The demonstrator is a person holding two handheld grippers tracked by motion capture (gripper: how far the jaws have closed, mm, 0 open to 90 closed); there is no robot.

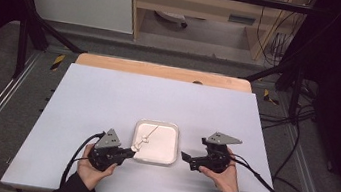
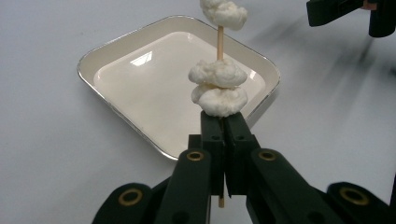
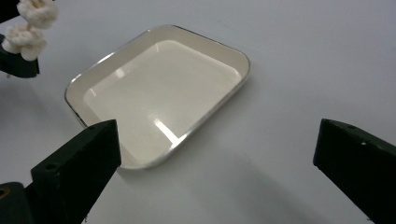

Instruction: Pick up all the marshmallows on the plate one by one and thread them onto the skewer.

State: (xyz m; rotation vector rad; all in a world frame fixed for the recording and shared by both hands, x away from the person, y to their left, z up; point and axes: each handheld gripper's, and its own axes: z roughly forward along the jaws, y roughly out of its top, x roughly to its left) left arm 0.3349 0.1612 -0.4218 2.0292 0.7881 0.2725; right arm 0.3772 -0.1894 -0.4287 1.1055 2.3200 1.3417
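Now left fingers (image 2: pixel 223 135) pinch a thin wooden skewer (image 2: pixel 220 43) of lumpy white pieces; right fingers (image 3: pixel 219 172) gape beside the glossy tray (image 3: pixel 74 100).

Left gripper (image 1: pixel 126 154) jaws clamped together, right gripper (image 1: pixel 187 159) jaws spread wide

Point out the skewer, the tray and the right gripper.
skewer (image 2: pixel 219 44): left gripper view, bare stick between white pieces.
tray (image 3: pixel 212 112): right gripper view, its near rim.
right gripper (image 3: pixel 217 154): right gripper view, midway between its open jaws.
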